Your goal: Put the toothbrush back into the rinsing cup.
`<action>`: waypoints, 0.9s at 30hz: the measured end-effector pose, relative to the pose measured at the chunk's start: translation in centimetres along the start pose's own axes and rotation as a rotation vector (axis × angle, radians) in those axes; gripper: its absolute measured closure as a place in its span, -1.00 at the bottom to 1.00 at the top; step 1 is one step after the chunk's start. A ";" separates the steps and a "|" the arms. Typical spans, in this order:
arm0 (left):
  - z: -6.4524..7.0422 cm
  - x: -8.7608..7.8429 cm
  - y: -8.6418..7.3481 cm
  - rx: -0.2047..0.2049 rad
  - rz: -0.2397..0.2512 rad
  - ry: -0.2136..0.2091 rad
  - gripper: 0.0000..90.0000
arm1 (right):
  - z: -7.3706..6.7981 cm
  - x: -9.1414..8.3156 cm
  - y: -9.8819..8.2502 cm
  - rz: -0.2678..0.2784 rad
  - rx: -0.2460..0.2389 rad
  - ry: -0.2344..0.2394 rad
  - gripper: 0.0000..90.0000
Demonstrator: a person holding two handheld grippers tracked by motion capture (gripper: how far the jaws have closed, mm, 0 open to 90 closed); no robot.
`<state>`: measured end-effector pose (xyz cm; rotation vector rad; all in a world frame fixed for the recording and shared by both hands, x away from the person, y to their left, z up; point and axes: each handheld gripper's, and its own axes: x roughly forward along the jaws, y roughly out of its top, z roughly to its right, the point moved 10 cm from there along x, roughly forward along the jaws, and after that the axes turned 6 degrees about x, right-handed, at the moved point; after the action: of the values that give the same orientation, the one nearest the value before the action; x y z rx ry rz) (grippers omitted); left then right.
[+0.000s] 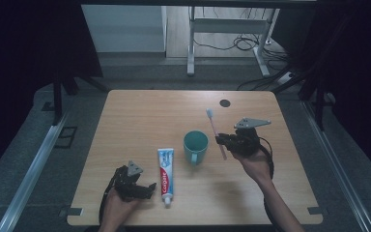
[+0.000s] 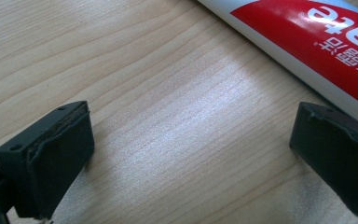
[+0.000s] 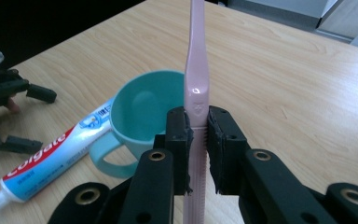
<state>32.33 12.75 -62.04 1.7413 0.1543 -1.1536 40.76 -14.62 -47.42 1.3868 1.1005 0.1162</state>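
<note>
A pink toothbrush is clamped by its handle in my right gripper, held above the table just right of a teal mug. In the right gripper view the toothbrush stands upright between the pads, with the mug behind it. A toothpaste tube lies left of the mug, cap toward the front edge. My left gripper rests open on the table beside the tube's left side. In the left gripper view the tube lies just beyond the right jaw, and bare wood shows between the jaws.
The wooden table has a dark round hole near its far right corner. Beyond the far edge stand desk legs and cables on the floor. Bare wood stretches across the far and left parts.
</note>
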 end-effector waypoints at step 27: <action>0.0 0.0 0.0 0.000 0.000 0.000 -1.00 | -1.9 1.9 3.8 0.071 0.006 0.050 0.74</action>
<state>32.33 12.76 -62.04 1.7417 0.1545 -1.1540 42.48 -11.06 -45.04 1.4350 1.0936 0.1997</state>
